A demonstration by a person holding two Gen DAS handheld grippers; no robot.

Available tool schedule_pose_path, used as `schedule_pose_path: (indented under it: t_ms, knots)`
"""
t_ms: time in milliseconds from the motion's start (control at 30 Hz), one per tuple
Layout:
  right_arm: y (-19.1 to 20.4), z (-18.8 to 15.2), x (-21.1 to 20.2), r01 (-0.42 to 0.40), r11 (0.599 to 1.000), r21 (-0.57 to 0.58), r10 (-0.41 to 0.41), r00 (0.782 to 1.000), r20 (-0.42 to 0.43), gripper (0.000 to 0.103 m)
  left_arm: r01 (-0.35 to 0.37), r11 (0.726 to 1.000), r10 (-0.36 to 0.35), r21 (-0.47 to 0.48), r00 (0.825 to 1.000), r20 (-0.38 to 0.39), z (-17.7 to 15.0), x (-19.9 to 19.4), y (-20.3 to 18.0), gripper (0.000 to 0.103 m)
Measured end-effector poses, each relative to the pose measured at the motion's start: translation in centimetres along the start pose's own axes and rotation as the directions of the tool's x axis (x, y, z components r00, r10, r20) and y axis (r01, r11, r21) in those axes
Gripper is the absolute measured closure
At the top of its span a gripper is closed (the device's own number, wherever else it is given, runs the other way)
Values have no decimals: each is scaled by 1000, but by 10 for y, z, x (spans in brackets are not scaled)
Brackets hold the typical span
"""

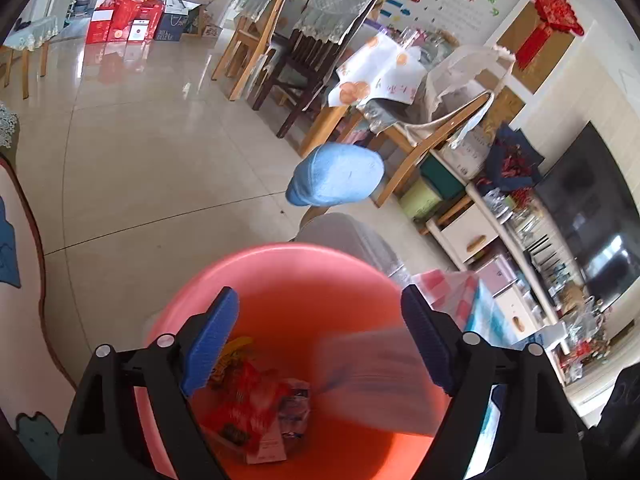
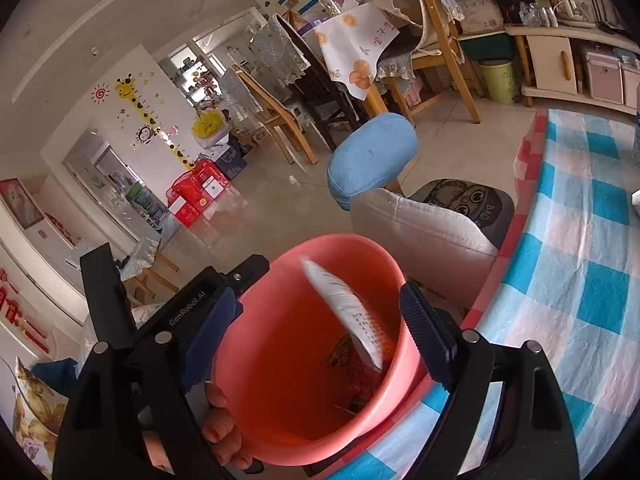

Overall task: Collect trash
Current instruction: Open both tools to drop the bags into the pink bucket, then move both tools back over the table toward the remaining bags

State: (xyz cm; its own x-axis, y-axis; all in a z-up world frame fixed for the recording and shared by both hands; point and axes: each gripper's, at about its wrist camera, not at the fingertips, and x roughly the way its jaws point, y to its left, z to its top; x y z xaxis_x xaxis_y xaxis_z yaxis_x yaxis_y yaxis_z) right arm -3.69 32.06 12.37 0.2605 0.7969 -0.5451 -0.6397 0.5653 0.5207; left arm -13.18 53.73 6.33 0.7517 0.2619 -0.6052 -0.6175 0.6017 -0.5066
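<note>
Beside the checked counter (image 2: 580, 280), a coral-pink plastic bucket (image 2: 296, 360) holds crumpled red and yellow wrappers (image 1: 248, 400) at its bottom. Over its mouth the left hand-held gripper (image 1: 320, 344) is spread wide, gripping nothing, with a blurred white printed paper (image 2: 348, 312) in mid-air inside the rim. To the right, the right hand-held gripper (image 2: 316, 336) is likewise released.

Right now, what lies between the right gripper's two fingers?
In the right wrist view, the pink bucket fills the gap between the right gripper's fingers, with a blurred white paper falling into it above wrappers.
</note>
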Motion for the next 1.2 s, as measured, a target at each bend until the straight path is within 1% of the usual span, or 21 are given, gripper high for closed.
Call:
schedule_pose_path:
  t_ms: [67, 133, 233, 300, 400, 467, 567, 600, 700, 800, 833, 933, 1033, 1133, 1200]
  knots:
    - [1, -2, -6, 32, 999, -21, -31, 999, 20, 17, 4, 1000, -4, 5, 1000, 24, 1, -2, -2, 14]
    - [0, -4, -13, 64, 997, -35, -62, 997, 39, 14, 5, 1000, -5, 10, 999, 44, 1, -6, -4, 14]
    - [-5, -8, -23, 95, 994, -45, -93, 994, 51, 14, 20, 1000, -20, 3, 998, 67, 0, -11, -7, 13]
    - [-9, -10, -28, 119, 992, -51, -116, 992, 59, 14, 34, 999, -35, 16, 996, 82, -1, -13, -12, 13]
    - [-14, -16, -35, 162, 985, -59, -158, 985, 66, 12, 44, 996, -53, 81, 992, 112, -3, -18, -27, 13]
    - [-15, -21, -40, 191, 980, -63, -187, 980, 67, 10, 42, 988, -61, 150, 990, 127, -5, -22, -40, 13]
    - [-18, -27, -46, 226, 971, -77, -220, 973, 74, 9, 18, 965, -60, 261, 986, 153, -13, -29, -61, 13]
    - [-19, -29, -49, 242, 967, -83, -235, 969, 78, 9, 21, 958, -69, 287, 985, 157, -17, -30, -67, 13]
    - [-21, -35, -57, 272, 957, -99, -263, 961, 89, 9, 67, 949, -118, 308, 981, 152, -22, -32, -75, 13]
    - [-26, -39, -66, 304, 946, -108, -293, 950, 108, 9, 125, 953, -169, 277, 975, 142, -27, -32, -78, 13]
    - [-29, -40, -70, 319, 941, -110, -307, 945, 117, 9, 141, 953, -186, 269, 972, 147, -29, -32, -79, 13]
    - [-38, -45, -84, 358, 928, -102, -343, 929, 139, 8, 219, 951, -258, 221, 951, 170, -36, -35, -82, 13]
    - [-49, -51, -100, 391, 917, -83, -375, 913, 162, 7, 239, 942, -279, 236, 947, 159, -43, -35, -91, 13]
    - [-58, -58, -115, 416, 907, -67, -401, 901, 165, 5, 272, 927, -317, 258, 936, 153, -54, -37, -102, 13]
    - [-64, -63, -127, 428, 902, -63, -413, 895, 169, 5, 285, 918, -332, 274, 932, 144, -61, -38, -109, 13]
